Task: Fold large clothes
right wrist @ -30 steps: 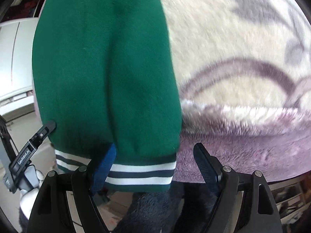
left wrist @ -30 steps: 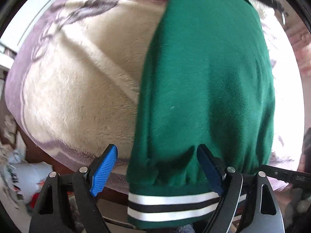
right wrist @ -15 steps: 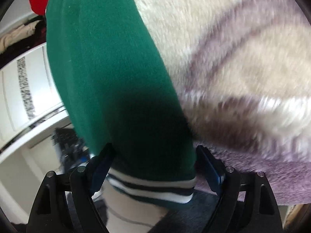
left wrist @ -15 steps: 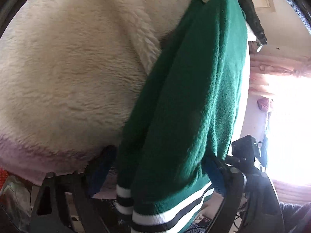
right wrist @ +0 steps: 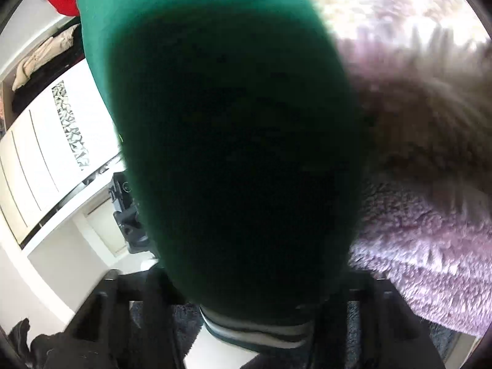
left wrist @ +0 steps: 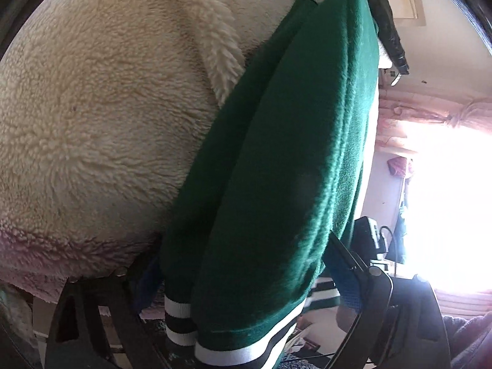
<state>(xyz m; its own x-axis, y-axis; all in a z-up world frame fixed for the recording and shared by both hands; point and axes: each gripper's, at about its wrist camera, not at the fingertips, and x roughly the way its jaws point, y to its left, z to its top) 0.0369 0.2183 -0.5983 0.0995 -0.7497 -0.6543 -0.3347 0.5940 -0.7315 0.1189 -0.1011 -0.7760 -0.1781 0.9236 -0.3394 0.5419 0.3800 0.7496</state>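
Observation:
A large green fleece garment [left wrist: 276,169] with a black-and-white striped hem [left wrist: 240,347] hangs bunched in front of the left wrist camera. My left gripper [left wrist: 243,279] is shut on its hem end; the blue fingers are mostly buried in the cloth. In the right wrist view the same green garment [right wrist: 233,153] fills the middle, dark and very close, its striped hem [right wrist: 255,332] at the bottom. My right gripper [right wrist: 255,289] is shut on that end, and its fingers are hidden by the fabric.
A cream and mauve fluffy blanket [left wrist: 101,129] lies under and beside the garment, and shows in the right wrist view [right wrist: 430,246]. White cupboards [right wrist: 46,160] stand at left. A bright window with pink curtains [left wrist: 446,169] is at right.
Both grippers have closed on the hem ends and lifted the garment off the blanket, tilting up. The cloth has bunched and now hangs much closer to both cameras.

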